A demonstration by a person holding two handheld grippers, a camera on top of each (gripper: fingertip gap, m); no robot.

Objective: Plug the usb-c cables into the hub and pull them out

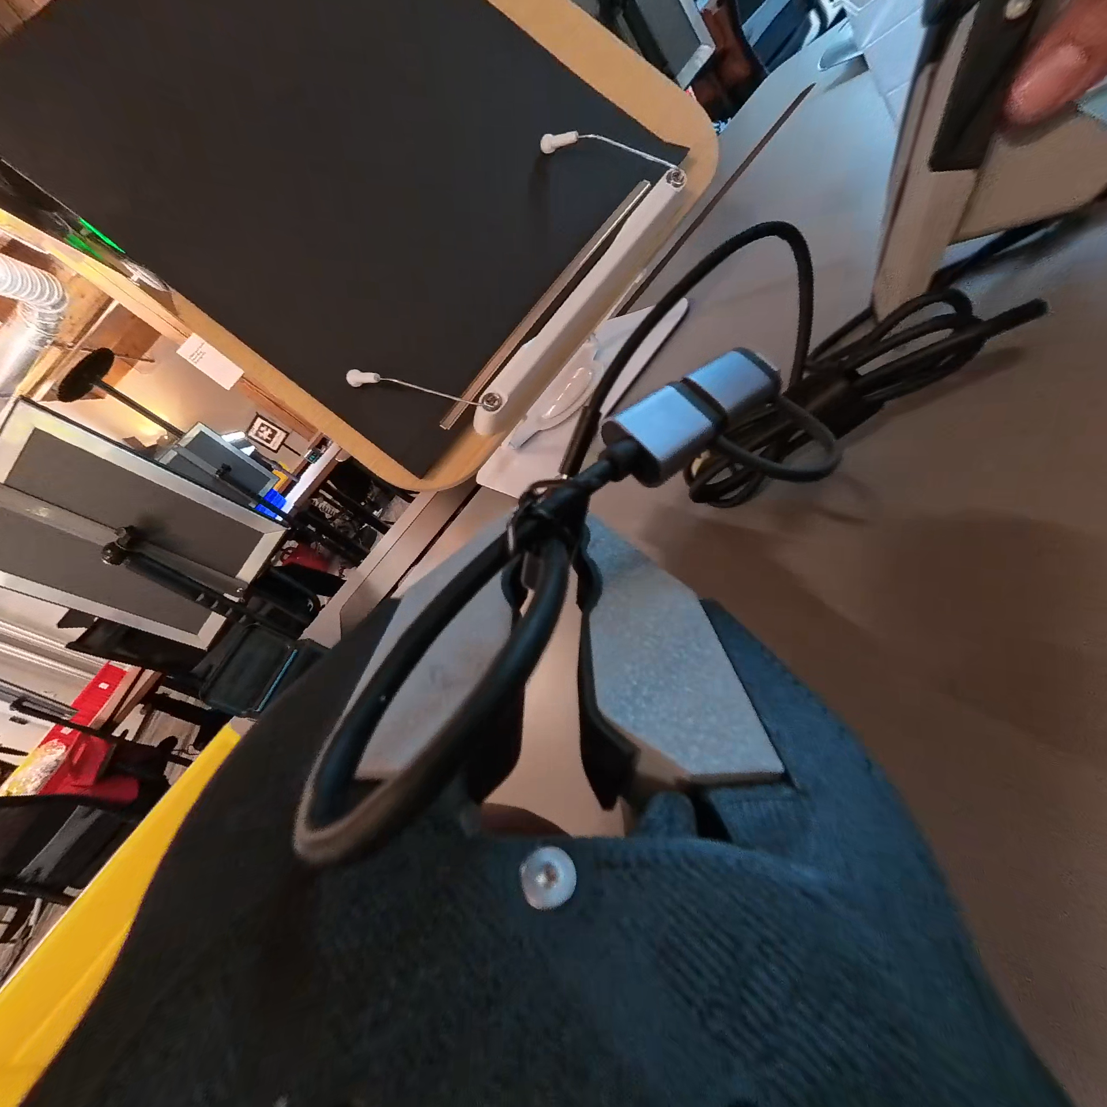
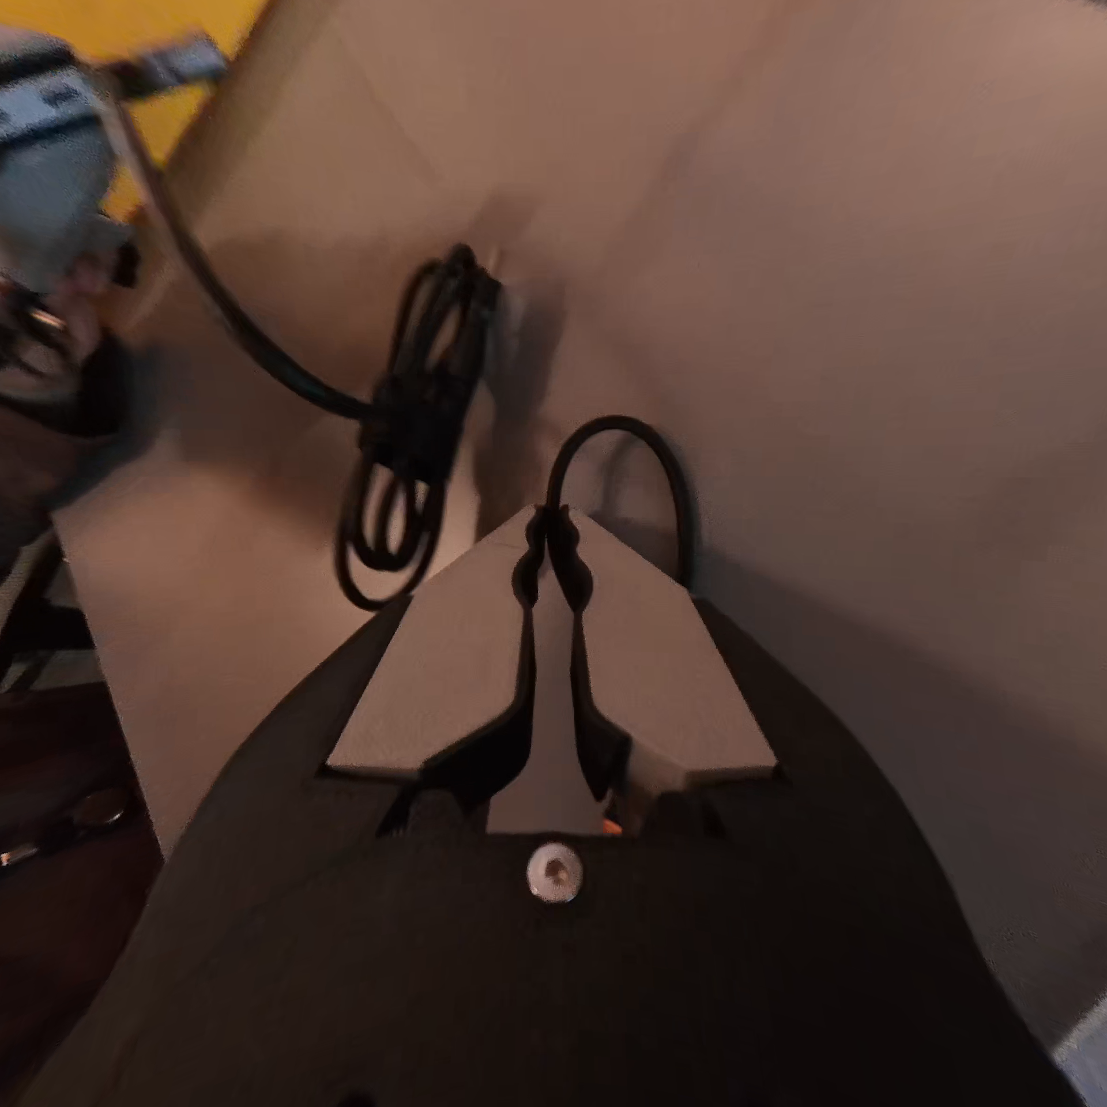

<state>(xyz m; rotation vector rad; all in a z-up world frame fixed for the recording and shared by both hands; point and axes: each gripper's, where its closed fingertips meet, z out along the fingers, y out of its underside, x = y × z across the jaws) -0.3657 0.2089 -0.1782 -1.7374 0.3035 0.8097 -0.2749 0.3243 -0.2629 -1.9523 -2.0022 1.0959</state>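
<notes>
In the left wrist view my left gripper [image 1: 548,539] is shut on the black cable [image 1: 527,629] just behind the grey metal hub [image 1: 659,431], which sticks out past the fingertips above the table. The cable loops back over the left finger. My right gripper [image 2: 546,521] is shut on a thin black usb-c cable [image 2: 629,443] that curls in a loop past its tips; its plug is hidden. A tied bundle of black cable [image 2: 413,431] lies on the table and also shows in the left wrist view [image 1: 886,353]. The right gripper also shows at the top right of the left wrist view [image 1: 970,150].
A black board with a wooden rim [image 1: 701,150] and white clamps [image 1: 563,359] stands on a white base beside the hub. A yellow edge [image 1: 90,898] runs along the table's left side. A person's finger [image 1: 1054,78] holds the right gripper. The left gripper appears blurred in the right wrist view [image 2: 54,180]. Tip to tip, the grippers are about 15 centimetres apart.
</notes>
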